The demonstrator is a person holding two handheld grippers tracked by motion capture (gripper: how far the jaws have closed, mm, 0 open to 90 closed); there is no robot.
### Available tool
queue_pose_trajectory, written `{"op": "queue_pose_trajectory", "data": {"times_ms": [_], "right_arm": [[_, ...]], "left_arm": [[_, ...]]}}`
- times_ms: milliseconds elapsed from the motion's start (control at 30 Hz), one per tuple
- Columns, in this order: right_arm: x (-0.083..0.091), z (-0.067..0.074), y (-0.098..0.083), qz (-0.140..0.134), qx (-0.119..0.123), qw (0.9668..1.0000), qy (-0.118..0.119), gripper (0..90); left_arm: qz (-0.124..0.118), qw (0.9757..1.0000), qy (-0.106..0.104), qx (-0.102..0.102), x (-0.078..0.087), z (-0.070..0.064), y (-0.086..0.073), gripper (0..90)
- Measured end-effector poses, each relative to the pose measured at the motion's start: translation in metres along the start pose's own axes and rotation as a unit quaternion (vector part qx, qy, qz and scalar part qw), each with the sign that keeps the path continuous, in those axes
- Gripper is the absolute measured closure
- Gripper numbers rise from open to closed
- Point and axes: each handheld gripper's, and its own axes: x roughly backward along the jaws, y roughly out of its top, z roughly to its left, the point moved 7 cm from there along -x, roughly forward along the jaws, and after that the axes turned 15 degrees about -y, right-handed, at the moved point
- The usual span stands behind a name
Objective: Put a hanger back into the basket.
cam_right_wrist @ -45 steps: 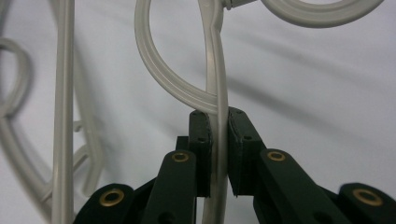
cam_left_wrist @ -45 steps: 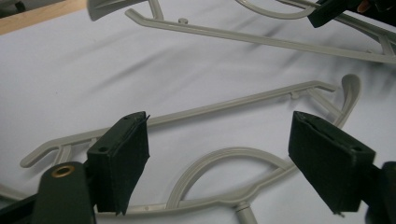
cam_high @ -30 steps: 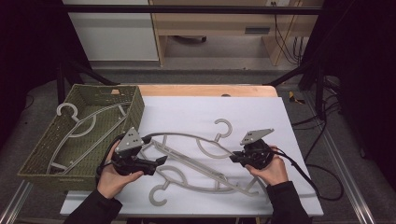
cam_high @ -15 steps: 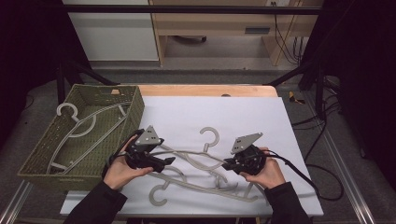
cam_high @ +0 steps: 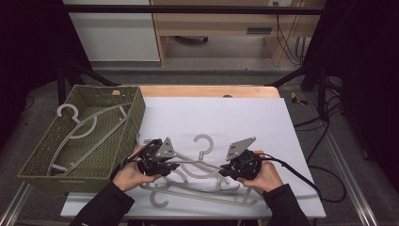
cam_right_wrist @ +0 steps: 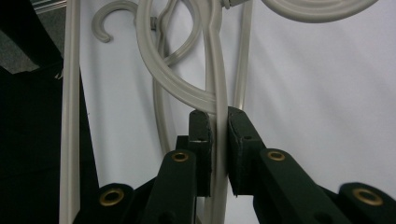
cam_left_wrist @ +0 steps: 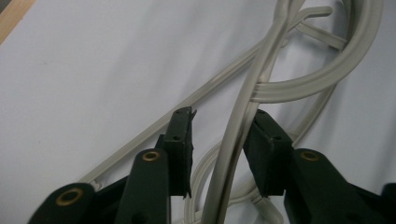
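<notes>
- Both of your grippers have drawn inward and toward the near edge since a second ago, and the upper hanger [cam_high: 203,155] has come with them, its hook now pointing away from you at mid-table.
- Your left gripper [cam_high: 165,165] straddles one arm of that hanger; in the left gripper view [cam_left_wrist: 219,140] its jaws stand a little apart, the bar lying against the right-hand pad with a clear gap to the other.
- Your right gripper [cam_high: 229,170] pinches the opposite arm; in the right gripper view [cam_right_wrist: 218,140] both pads [cam_right_wrist: 200,135] press the bar from either side.
- Beneath it lies a lower hanger [cam_high: 197,194], hook toward you, close to the near edge of the white table [cam_high: 244,117].
- Your woven basket [cam_high: 42,155] sits at the table's left edge, just beside your left hand [cam_high: 129,174], holding a third hanger [cam_high: 80,129].
- Open white surface extends across the far half and the right side; a cable [cam_high: 301,176] trails from your right gripper over the right margin.
</notes>
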Motion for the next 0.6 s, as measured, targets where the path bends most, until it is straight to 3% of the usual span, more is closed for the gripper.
{"op": "queue_pose_trajectory", "data": {"times_ms": [100, 200, 367, 500, 600], "right_arm": [[-0.001, -0.001, -0.001, 0.000, 0.003, 1.0000, -0.002, 81.8], [-0.001, 0.001, -0.001, 0.002, 0.003, 1.0000, 0.000, 81.7], [-0.003, -0.001, 0.000, -0.004, 0.002, 1.0000, -0.002, 80.7], [-0.001, -0.008, 0.002, -0.013, -0.011, 0.9996, -0.022, 75.7], [0.000, -0.012, 0.004, -0.019, -0.019, 0.9990, -0.035, 72.7]], "left_arm": [[0.003, 1.0000, -0.002, 0.000, -0.003, -0.003, -0.001, 72.4], [0.017, 0.9998, 0.003, -0.008, -0.004, -0.004, -0.002, 73.6], [0.011, 0.9999, 0.011, -0.007, -0.004, -0.008, -0.003, 75.0], [0.010, 0.9998, 0.009, -0.012, -0.002, -0.014, -0.006, 77.8], [-0.004, 0.9999, 0.008, -0.013, -0.001, -0.018, -0.008, 79.3]]}}
